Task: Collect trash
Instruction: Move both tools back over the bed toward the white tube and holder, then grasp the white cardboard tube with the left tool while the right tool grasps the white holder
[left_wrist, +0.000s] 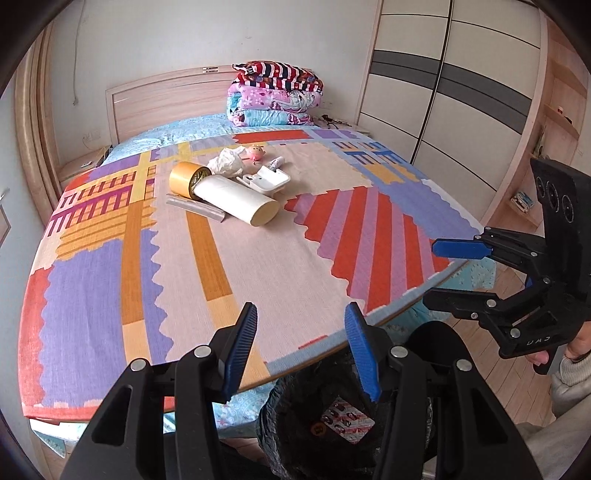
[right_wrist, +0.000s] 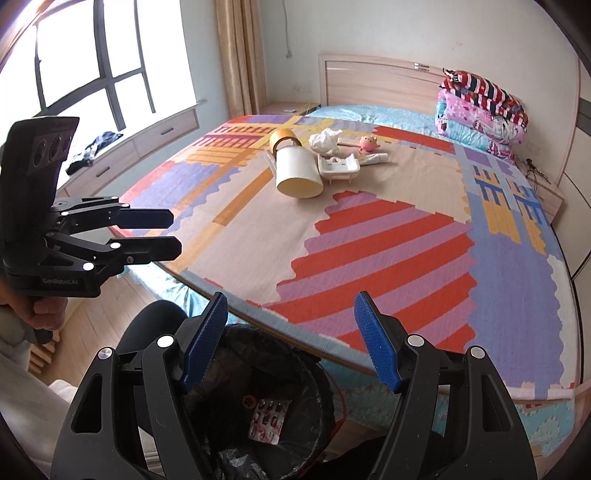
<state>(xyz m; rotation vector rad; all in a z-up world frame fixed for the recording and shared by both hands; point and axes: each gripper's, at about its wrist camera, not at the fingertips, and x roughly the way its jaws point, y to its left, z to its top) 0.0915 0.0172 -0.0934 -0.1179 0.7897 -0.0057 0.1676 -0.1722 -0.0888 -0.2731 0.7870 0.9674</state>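
A black-lined trash bin (left_wrist: 295, 435) (right_wrist: 295, 413) stands on the floor at the bed's foot, with a red pill blister pack (left_wrist: 347, 422) (right_wrist: 267, 421) inside. On the bed lie crumpled white paper (left_wrist: 227, 162) (right_wrist: 325, 142), a cream paper roll (left_wrist: 236, 199) (right_wrist: 297, 173), a brown tape roll (left_wrist: 186, 179) (right_wrist: 281, 138), a white tray (left_wrist: 267, 181) (right_wrist: 338, 168), a small tube (left_wrist: 275, 162) (right_wrist: 373, 159), a pink toy (left_wrist: 255, 152) (right_wrist: 367, 143) and a clear strip (left_wrist: 195, 208). My left gripper (left_wrist: 301, 347) (right_wrist: 173, 232) is open and empty above the bin. My right gripper (right_wrist: 290, 339) (left_wrist: 432, 273) is open and empty beside it.
The bed has a colourful patterned mat (left_wrist: 258, 266) (right_wrist: 388, 240). Folded blankets (left_wrist: 275, 94) (right_wrist: 480, 110) are stacked by the headboard. A wardrobe (left_wrist: 443, 92) stands right of the bed; a window (right_wrist: 92, 55) with a drawer bench is on the left.
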